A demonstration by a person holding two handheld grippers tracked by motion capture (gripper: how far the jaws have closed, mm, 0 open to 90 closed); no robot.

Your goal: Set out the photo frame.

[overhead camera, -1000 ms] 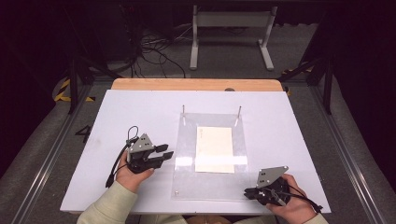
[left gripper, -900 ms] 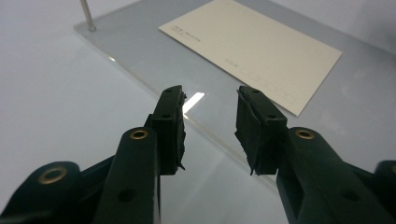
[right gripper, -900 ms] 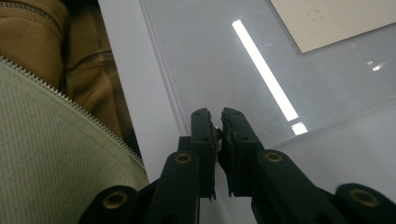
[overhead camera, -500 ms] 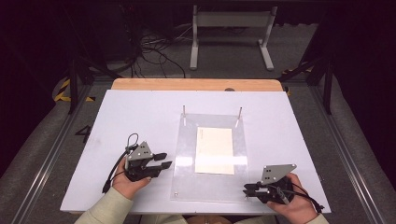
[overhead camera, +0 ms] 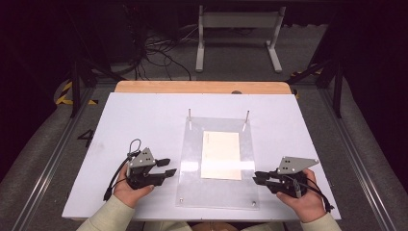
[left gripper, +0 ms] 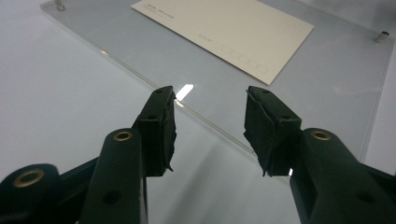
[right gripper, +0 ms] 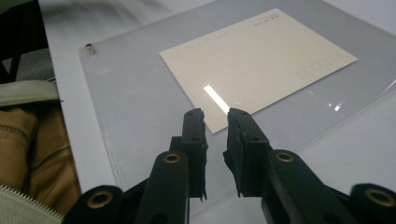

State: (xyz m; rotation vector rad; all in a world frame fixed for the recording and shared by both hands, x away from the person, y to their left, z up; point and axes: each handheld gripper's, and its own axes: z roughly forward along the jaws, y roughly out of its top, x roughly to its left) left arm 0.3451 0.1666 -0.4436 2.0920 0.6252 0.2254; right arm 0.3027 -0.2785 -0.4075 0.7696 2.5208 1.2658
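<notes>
One cream card is seen lying flat at the centre of the frame, on a single clear plastic sheet set on the white tabletop. Two thin metal pins are counted at the sheet's upper edge and two small studs at its lower corners. The left hand-held gripper is held just left of the sheet; its jaws have just been opening and are spread, with nothing between them. The right hand-held gripper is held at the sheet's lower right edge, its jaws parted narrowly after a slight opening, nothing pinched. The step is judged to be the approach; next, a low, careful pinch at an edge would be called for.
</notes>
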